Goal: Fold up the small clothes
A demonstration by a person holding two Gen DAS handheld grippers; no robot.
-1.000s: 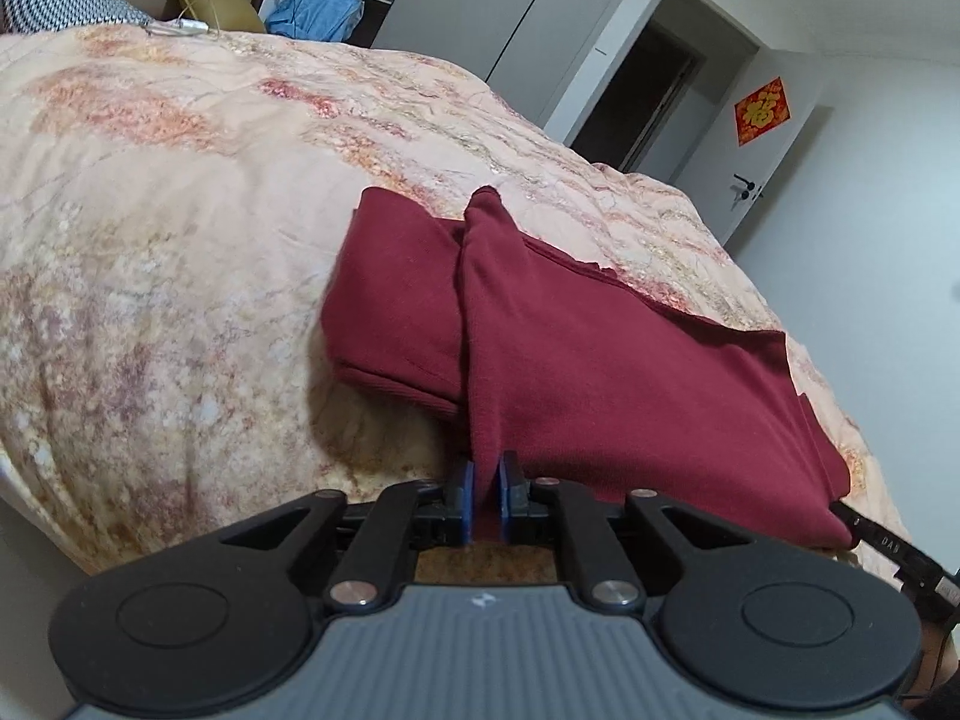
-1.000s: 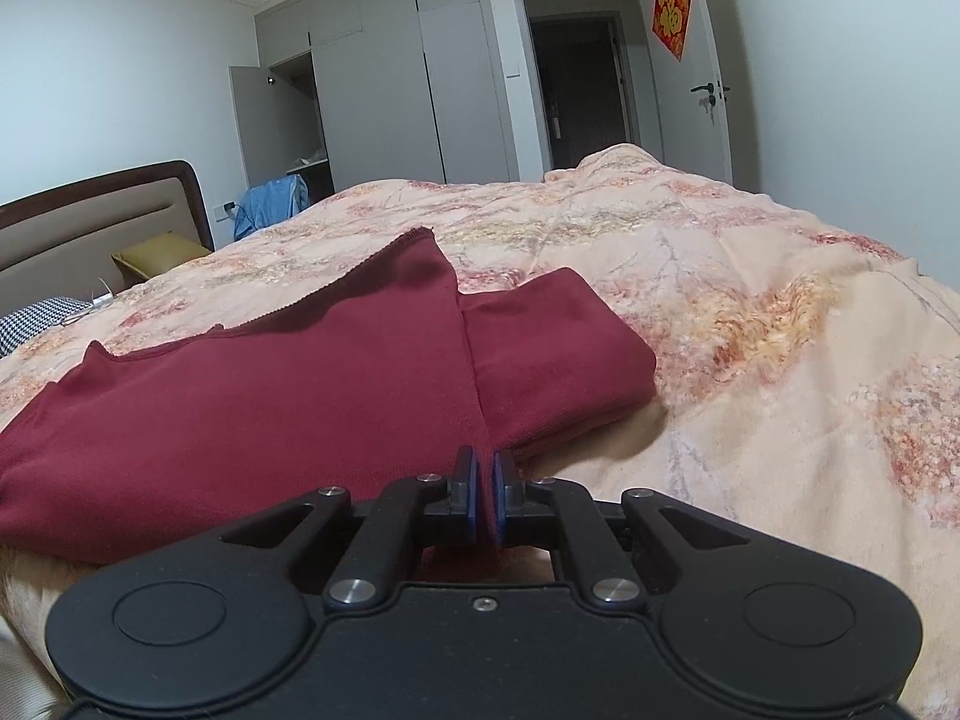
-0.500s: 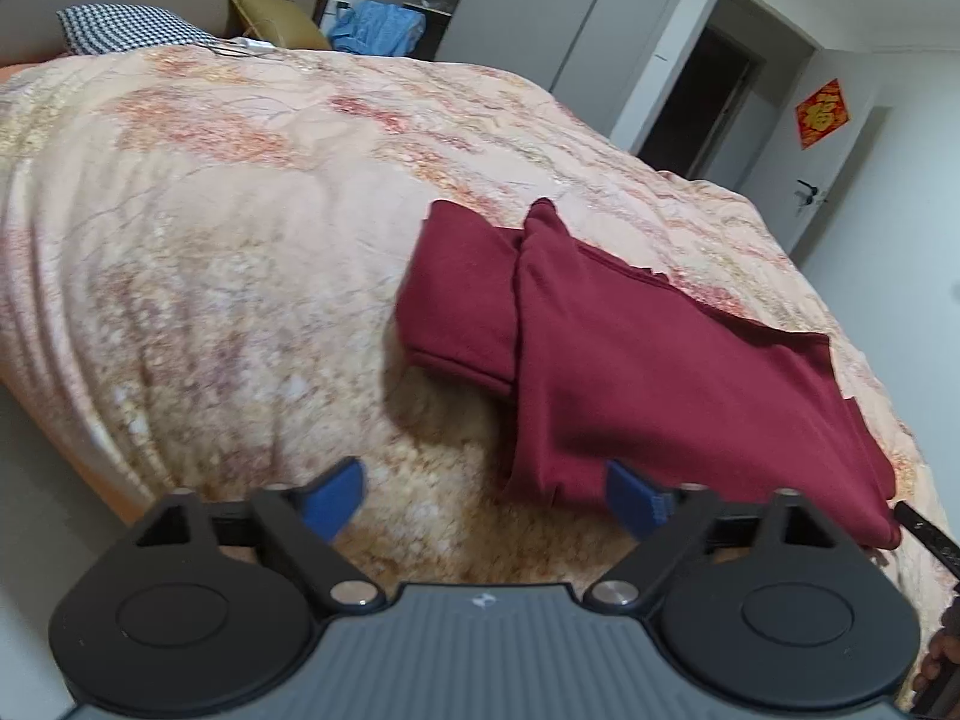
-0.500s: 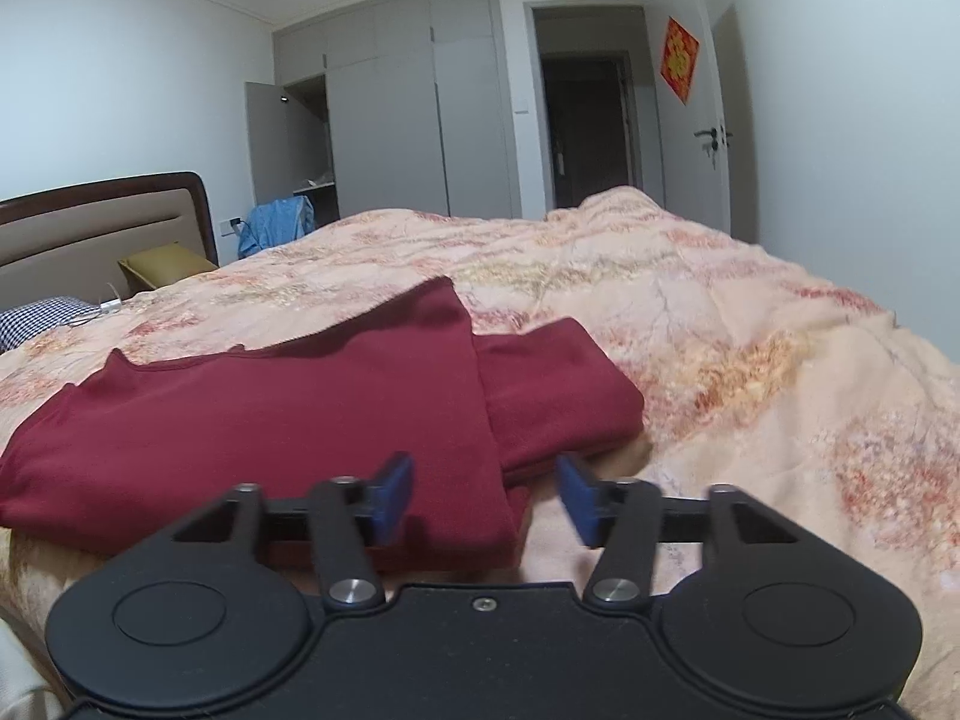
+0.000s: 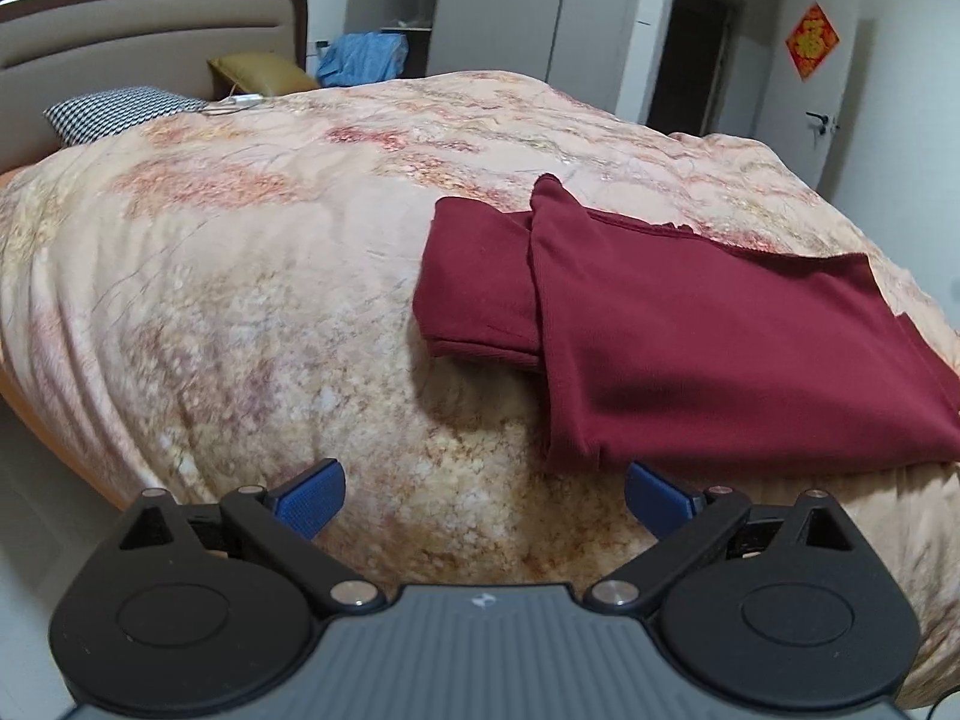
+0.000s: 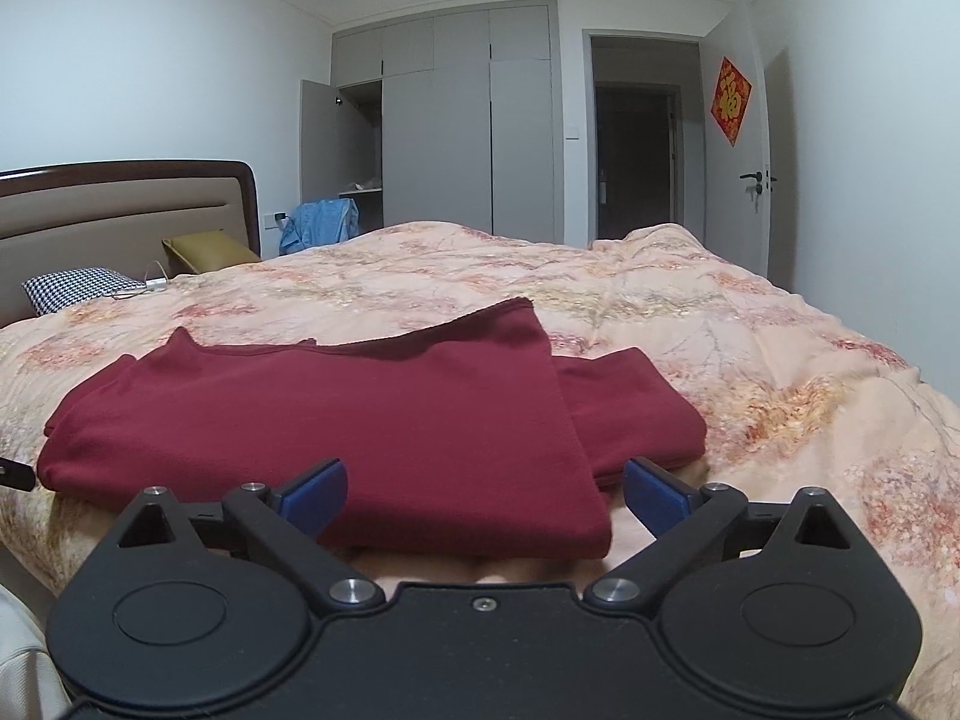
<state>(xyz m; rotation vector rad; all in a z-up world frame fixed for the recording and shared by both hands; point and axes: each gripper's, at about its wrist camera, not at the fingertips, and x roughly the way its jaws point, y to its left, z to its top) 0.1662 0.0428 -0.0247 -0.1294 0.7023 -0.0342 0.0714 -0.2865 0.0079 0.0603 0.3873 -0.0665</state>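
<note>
A dark red garment [image 5: 708,324] lies folded flat on the bed, one layer folded over another. It also shows in the right wrist view [image 6: 360,414]. My left gripper [image 5: 483,501] is open and empty, hovering just short of the garment's near left corner. My right gripper [image 6: 483,495] is open and empty, its blue pads either side of the garment's near right corner, a little above the cloth.
The bed carries a peach floral quilt [image 5: 240,312]. A checked pillow [image 5: 120,114], a mustard cushion [image 5: 264,69] and the headboard [image 6: 120,210] stand at the far end. A wardrobe [image 6: 468,126], blue clothing [image 6: 321,222] and a doorway [image 6: 636,162] lie beyond.
Both grippers were shut on the garment's near edge a second ago. Both have opened, let the cloth drop flat and pulled back and up from it.
</note>
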